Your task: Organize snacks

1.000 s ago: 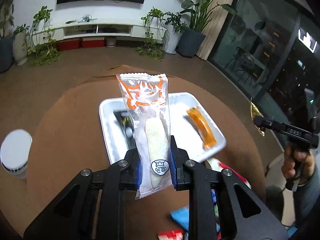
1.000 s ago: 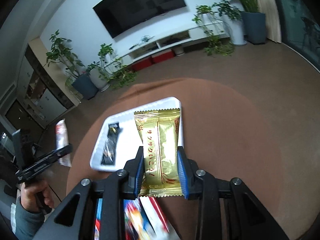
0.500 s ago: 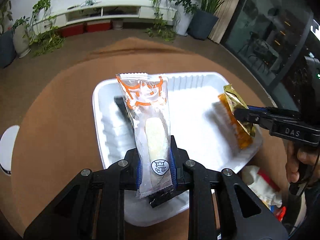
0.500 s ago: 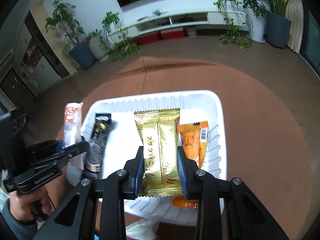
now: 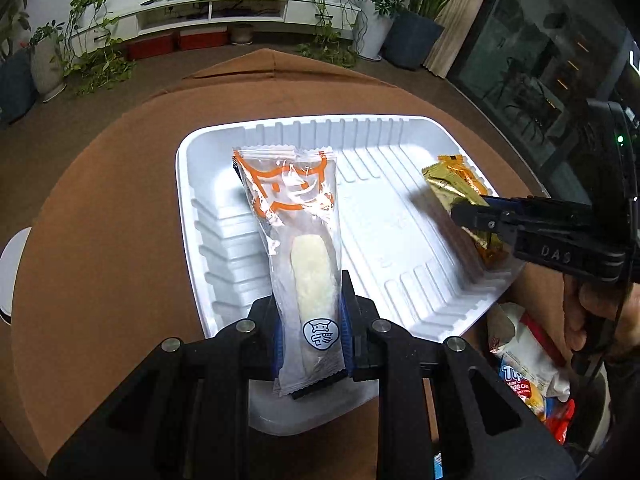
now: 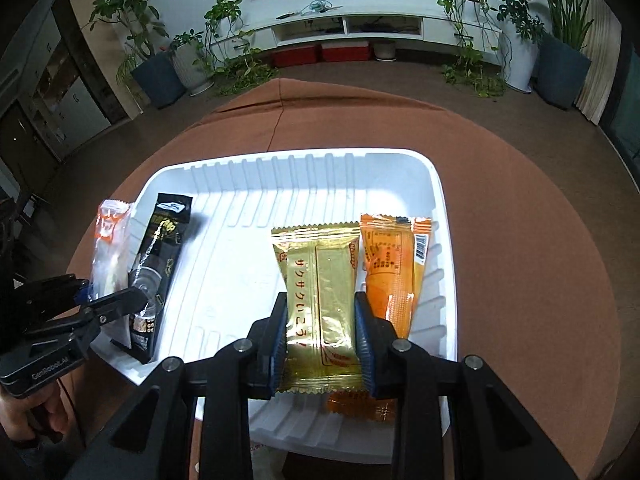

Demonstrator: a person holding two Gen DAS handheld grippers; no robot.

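A white ribbed tray point(image 5: 400, 248) point(image 6: 240, 248) lies on the round brown table. My left gripper point(image 5: 308, 320) is shut on a clear packet with orange print and a white bar inside point(image 5: 300, 248), held over the tray's left side above a black packet point(image 6: 160, 264). That clear packet point(image 6: 110, 248) and the left gripper point(image 6: 108, 300) show at the left of the right wrist view. My right gripper point(image 6: 322, 328) is shut on a gold packet point(image 6: 320, 292), low over the tray's right side, beside an orange packet point(image 6: 394, 264). The right gripper point(image 5: 476, 216) with the gold packet point(image 5: 448, 188) shows at the right of the left wrist view.
Several loose snack packets point(image 5: 528, 364) lie on the table off the tray's near right corner. A white round object point(image 5: 10, 272) sits at the table's left edge. A person's hand point(image 5: 600, 308) grips the right tool. Plants and a low white TV bench point(image 6: 380, 28) stand far behind.
Both grippers have come down and in over the tray, each still holding its packet. The right gripper swung from beside the table to above the tray's right side, next to the orange packet.
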